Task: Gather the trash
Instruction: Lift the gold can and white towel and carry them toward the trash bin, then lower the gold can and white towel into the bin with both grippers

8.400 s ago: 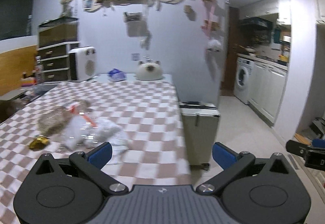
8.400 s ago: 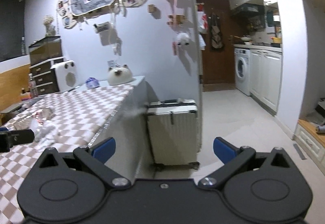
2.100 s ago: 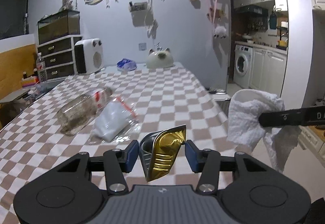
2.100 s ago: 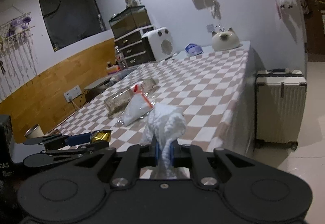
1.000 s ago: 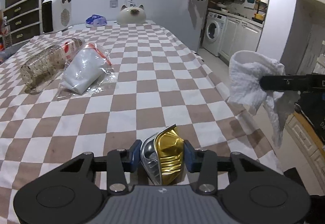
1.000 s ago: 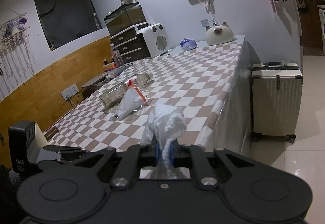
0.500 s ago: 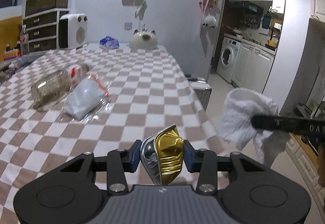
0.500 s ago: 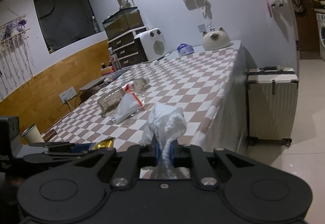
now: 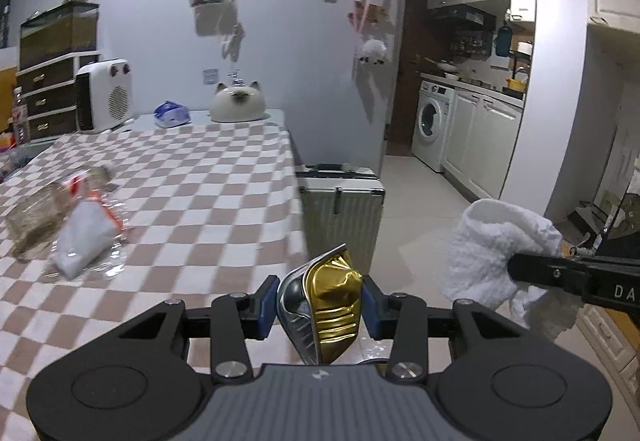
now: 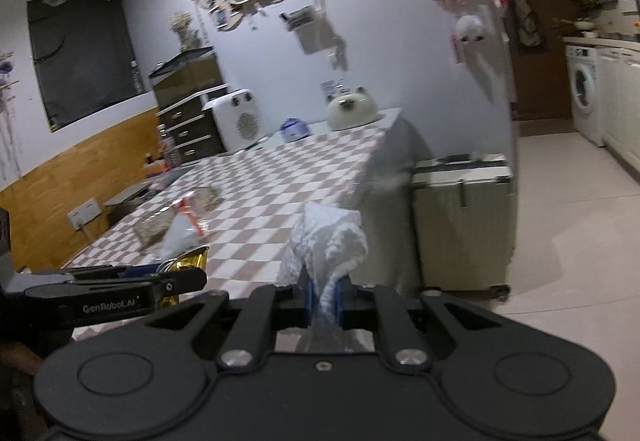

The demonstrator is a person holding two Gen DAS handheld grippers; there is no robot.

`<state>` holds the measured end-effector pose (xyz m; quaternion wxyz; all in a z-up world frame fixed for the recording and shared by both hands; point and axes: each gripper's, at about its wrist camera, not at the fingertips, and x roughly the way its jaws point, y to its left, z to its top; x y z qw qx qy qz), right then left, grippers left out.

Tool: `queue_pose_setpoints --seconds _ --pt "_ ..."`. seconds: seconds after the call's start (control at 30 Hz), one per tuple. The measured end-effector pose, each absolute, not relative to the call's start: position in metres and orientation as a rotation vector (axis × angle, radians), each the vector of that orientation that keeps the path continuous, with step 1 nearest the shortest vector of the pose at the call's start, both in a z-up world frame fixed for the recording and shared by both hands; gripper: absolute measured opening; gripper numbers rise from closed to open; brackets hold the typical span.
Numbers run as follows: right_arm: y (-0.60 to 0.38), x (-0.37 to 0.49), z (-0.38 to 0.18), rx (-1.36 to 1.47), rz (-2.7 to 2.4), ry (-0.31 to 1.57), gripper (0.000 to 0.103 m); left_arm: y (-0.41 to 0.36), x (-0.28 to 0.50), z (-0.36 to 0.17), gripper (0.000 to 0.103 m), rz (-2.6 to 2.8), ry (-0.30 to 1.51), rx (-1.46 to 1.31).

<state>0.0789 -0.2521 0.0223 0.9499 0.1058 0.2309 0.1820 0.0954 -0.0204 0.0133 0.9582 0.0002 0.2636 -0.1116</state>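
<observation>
My left gripper (image 9: 319,304) is shut on a crumpled gold and silver foil wrapper (image 9: 327,306), held above the near right corner of the checkered table (image 9: 208,197). My right gripper (image 10: 323,291) is shut on a crumpled white paper towel (image 10: 326,241), held off the table's right edge; the towel also shows in the left wrist view (image 9: 494,249). The left gripper with the wrapper shows in the right wrist view (image 10: 182,273). A clear plastic bottle (image 9: 38,209) and a clear plastic bag with white contents (image 9: 86,241) lie on the table at the left.
A white suitcase (image 9: 342,213) stands on the floor by the table's right side. A white heater (image 9: 104,95), a blue object (image 9: 172,113) and a cat-shaped object (image 9: 239,106) stand at the table's far end. Kitchen cabinets and a washing machine (image 9: 432,125) are to the right.
Both grippers have swung right and up, away from the tabletop toward the room, still holding the wrapper and the towel. The bottle and bag have not moved.
</observation>
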Motion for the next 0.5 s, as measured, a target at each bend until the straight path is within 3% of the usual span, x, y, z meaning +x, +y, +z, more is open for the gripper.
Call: queue_pose_setpoints --seconds 0.5 --pt "-0.357 0.074 -0.013 0.253 0.151 0.487 0.011 -0.137 0.121 -0.038 0.043 -0.371 0.606 -0.043"
